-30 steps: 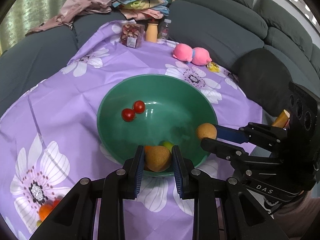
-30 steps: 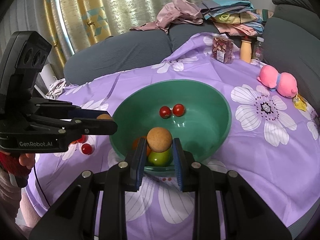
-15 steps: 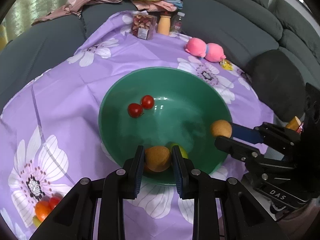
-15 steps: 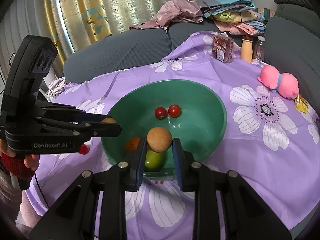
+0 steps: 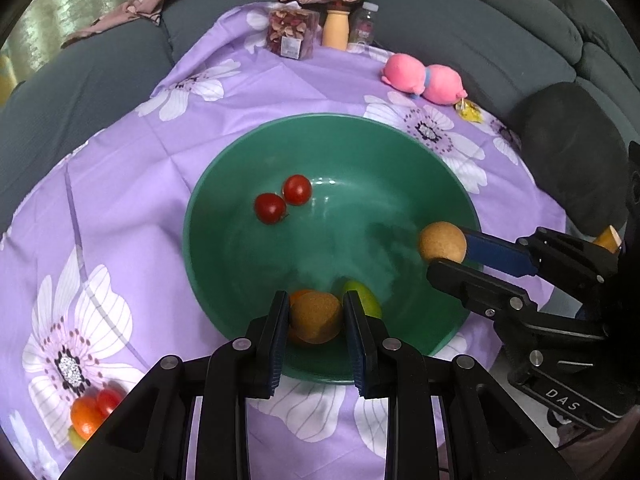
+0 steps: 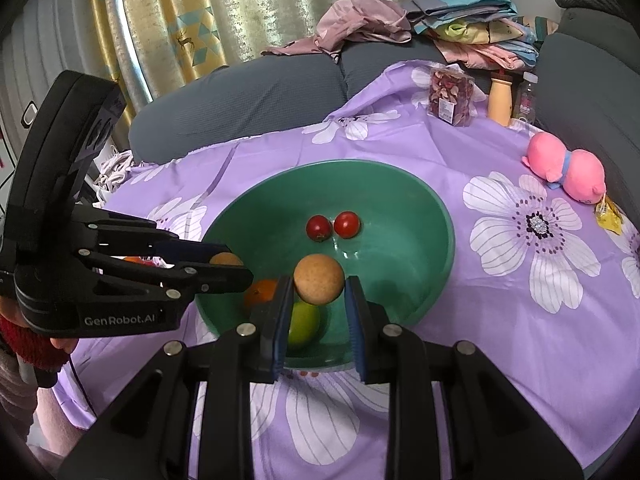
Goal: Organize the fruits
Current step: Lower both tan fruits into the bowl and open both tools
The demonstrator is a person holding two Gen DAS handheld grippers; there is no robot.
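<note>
Both claws parked over the bowl, each clamped on a brown ball

Left wrist view: the left gripper (image 5: 316,316) is squeezed shut on a tan round fruit (image 5: 316,322), and compared with a second ago the camera has tipped down and slid in, so the green bowl (image 5: 224,184) now fills way more of the shot and the fruit hangs just inside its near rim, over an orange (image 5: 298,296) and a green fruit (image 5: 366,300). Two cherry tomatoes (image 5: 284,200) sit further in (a few strays are left on the purple cloth (image 5: 120,184)). Looks like a drop is coming.

Right wrist view: the right gripper (image 6: 318,292) hasn't budged, jaws closed on its own brown fruit (image 6: 319,279) above the bowl's near side. My guess is it goes second.
</note>
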